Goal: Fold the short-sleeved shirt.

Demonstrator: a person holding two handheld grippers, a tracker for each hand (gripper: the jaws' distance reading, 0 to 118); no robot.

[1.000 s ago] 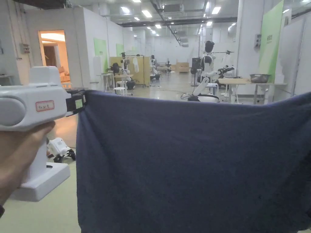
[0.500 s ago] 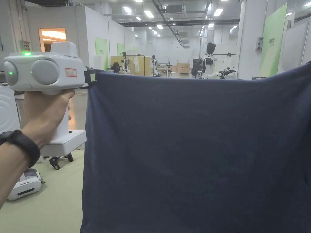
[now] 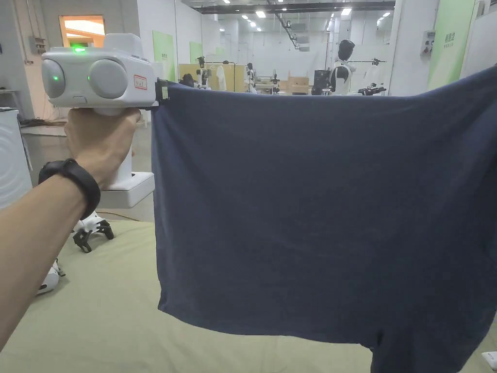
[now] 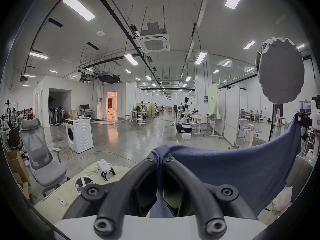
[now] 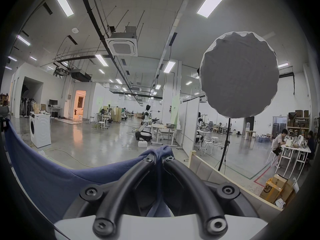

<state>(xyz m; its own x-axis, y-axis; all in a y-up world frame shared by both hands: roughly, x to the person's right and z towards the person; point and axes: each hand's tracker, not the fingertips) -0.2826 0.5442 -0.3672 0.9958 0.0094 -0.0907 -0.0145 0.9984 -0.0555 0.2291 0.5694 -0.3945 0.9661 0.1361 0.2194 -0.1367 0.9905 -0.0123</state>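
A dark navy short-sleeved shirt [image 3: 315, 209] hangs in the air, stretched wide like a curtain in front of the person. Its top edge runs nearly straight and taut from the left gripper [image 3: 160, 92] across to the right side of the head view, where it rises slightly. The cloth falls flat with few creases. Its bottom edge now shows, hanging clear above the pale green worktop [image 3: 107, 311]; a sleeve or lower corner droops further near the worktop's right front edge.

In the left gripper view, the left gripper's jaws are pressed narrow together with a bunched corner of the shirt pinched between them. In the right gripper view, the right gripper [image 5: 158, 154] does the same on the opposite corner, jaws nearly touching through the cloth. The person's left hand [image 3: 99, 138], with a dark wristband, holds the left tool upright.

Compared with a second ago, the left gripper sits higher and the shirt's lower hem, earlier cut off by the frame, has come into sight off the worktop. This suggests the shirt has been lifted and spread to full length, probably ready to be laid flat on the worktop for folding.

Beyond lies a large workshop hall, with a small white device [image 3: 92, 228] near the worktop's left edge.
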